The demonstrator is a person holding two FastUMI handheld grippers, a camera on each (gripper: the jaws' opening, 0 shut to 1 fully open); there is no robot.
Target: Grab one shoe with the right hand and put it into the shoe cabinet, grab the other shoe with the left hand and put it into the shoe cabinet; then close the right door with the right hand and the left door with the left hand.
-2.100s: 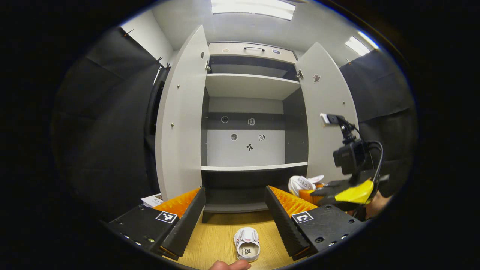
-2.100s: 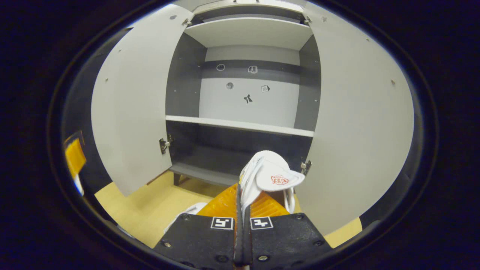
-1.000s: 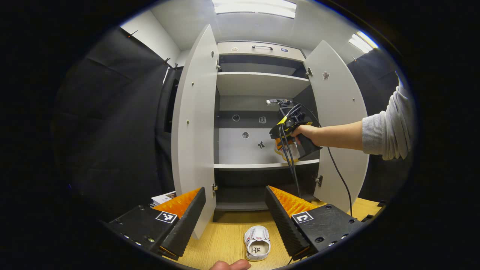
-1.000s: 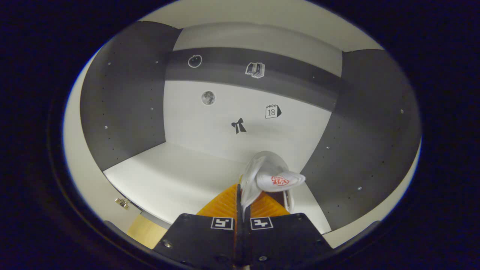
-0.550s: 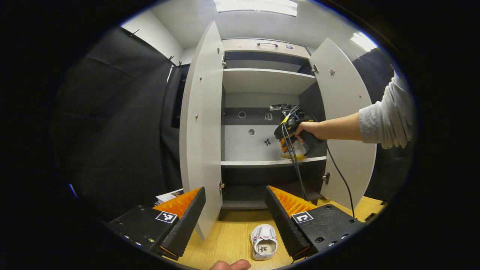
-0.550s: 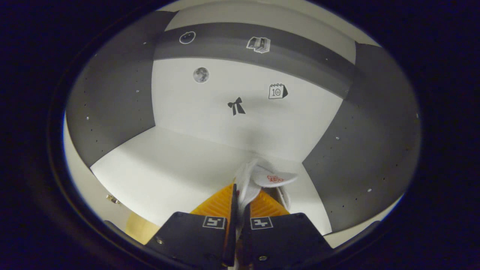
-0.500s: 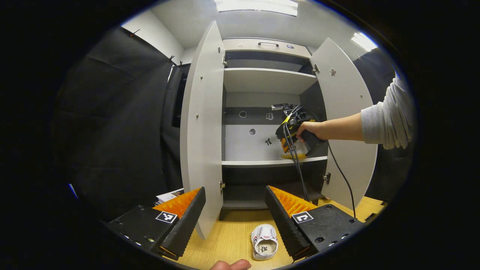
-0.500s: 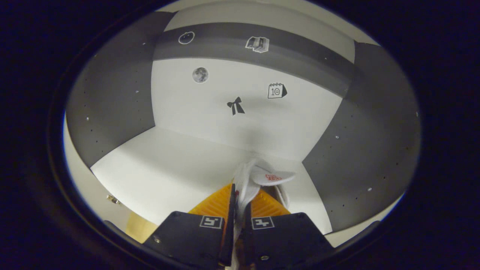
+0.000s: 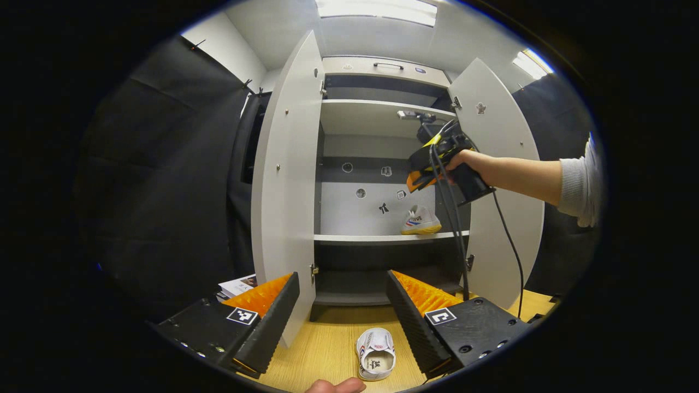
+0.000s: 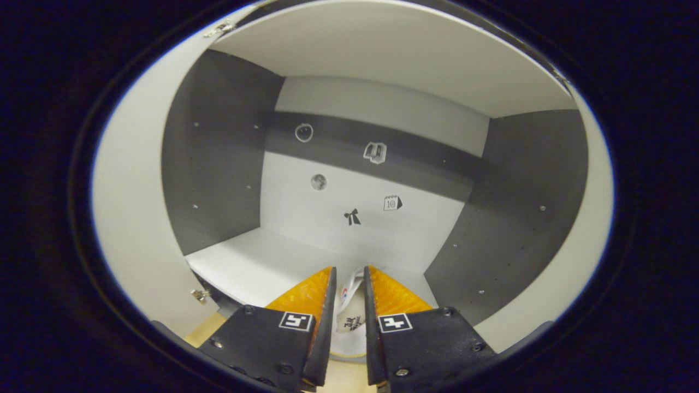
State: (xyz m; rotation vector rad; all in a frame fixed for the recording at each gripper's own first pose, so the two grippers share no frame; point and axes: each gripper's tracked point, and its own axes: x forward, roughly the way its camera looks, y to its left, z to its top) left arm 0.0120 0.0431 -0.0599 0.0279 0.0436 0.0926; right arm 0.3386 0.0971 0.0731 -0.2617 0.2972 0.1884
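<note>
A white shoe point(image 9: 375, 353) lies on the wooden floor point(image 9: 322, 349) in the left gripper view, just beyond and between the fingers of my open left gripper point(image 9: 343, 278). The shoe cabinet point(image 9: 382, 117) stands ahead with its left door point(image 9: 284, 180) and right door point(image 9: 502, 180) both swung open. The other white shoe point(image 9: 420, 221) rests on the middle shelf point(image 9: 360, 237), at its right end. A hand holds my right gripper point(image 9: 416, 180) above that shoe. In the right gripper view, my right gripper point(image 10: 349, 270) stands slightly open, and the shoe point(image 10: 348, 319) shows below, through the gap.
A stack of papers point(image 9: 235, 285) lies on the floor left of the cabinet. The right gripper's cable point(image 9: 453, 229) hangs down in front of the lower right shelves. A fingertip point(image 9: 336, 386) shows at the bottom edge. Black cloth walls flank the cabinet.
The right gripper let go of the shoe on the middle shelf, opened a little, and lifted up and back. The left gripper stayed open over the floor shoe.
</note>
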